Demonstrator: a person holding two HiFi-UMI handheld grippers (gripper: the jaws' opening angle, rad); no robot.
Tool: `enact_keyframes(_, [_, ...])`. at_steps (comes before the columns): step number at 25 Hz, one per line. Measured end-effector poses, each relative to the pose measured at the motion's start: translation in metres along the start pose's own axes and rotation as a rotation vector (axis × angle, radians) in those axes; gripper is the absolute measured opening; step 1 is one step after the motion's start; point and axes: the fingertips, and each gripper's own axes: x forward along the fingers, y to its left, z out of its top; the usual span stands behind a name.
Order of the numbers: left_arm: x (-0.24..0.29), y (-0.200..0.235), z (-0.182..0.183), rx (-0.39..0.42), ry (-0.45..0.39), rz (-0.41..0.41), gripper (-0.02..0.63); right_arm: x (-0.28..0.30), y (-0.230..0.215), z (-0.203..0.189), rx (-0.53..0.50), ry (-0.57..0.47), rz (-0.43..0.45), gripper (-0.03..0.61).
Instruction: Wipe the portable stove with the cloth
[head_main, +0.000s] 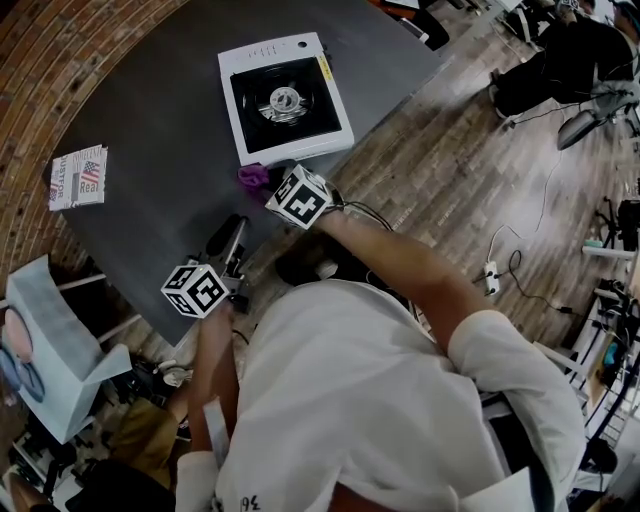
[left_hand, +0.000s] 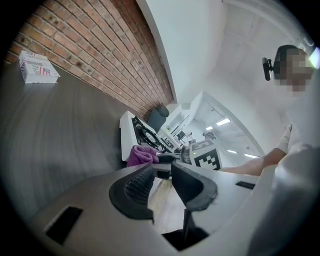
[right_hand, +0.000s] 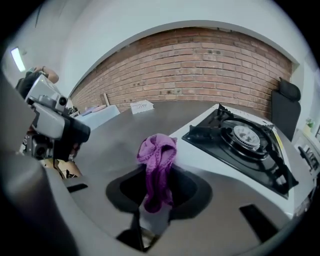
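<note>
1. The portable stove (head_main: 285, 97), white with a black burner top, sits toward the far side of the dark grey table (head_main: 150, 120)
2. The purple cloth (right_hand: 157, 165) is bunched up just beside the stove's near edge
3. The right gripper (right_hand: 158, 192) has its jaws pinched tight on the cloth, which sticks up out of them
4. The left gripper (left_hand: 161, 181) is at the table's near edge, its jaws a narrow gap apart with nothing between them
5. A printed packet (head_main: 78, 178) lies near the table's left edge, well apart from the stove

Left claw (left_hand: 162, 172) agape (empty); right claw (right_hand: 157, 189) clamped on cloth (right_hand: 158, 154).
</note>
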Motion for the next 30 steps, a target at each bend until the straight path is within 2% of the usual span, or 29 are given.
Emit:
enact_keyframes(5, [0.005, -0.003, -0.001, 0.002, 0.005, -0.012, 0.114, -0.010, -0.014, -0.017, 0.007, 0.031, -0.043, 0.110])
enact_keyframes(19, [0.032, -0.020, -0.005, 0.009, 0.050, -0.086, 0.114, -0.051, -0.066, -0.053, 0.092, 0.038, -0.170, 0.110])
enact_keyframes(30, [0.039, -0.031, -0.013, 0.042, 0.094, -0.118, 0.114, -0.073, -0.086, -0.071, 0.156, 0.026, -0.238, 0.110])
